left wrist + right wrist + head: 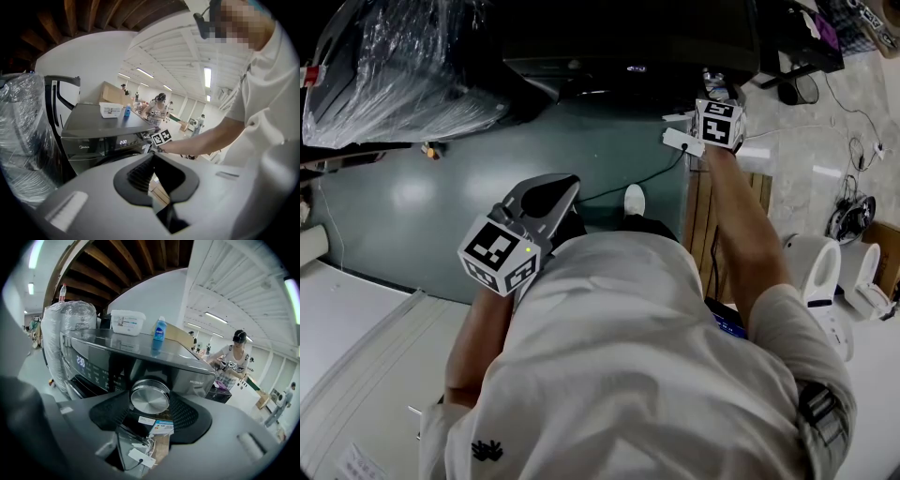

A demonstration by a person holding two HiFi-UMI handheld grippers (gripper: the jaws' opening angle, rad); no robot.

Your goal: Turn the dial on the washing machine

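Note:
The dark grey washing machine faces me, its display lit at the left of its front panel. Its round silver dial sits between the jaws of my right gripper, and both dark pads press against its sides. In the head view the right gripper is stretched out to the machine. My left gripper hangs back close to the person's body, well away from the machine, jaws together with nothing in them. In the left gripper view that gripper points at the machine.
A white box and a blue bottle stand on the machine's top. A plastic-wrapped bundle stands to its left. Paper tags hang below the dial. A wooden pallet and white fixtures lie to the right. People work in the background.

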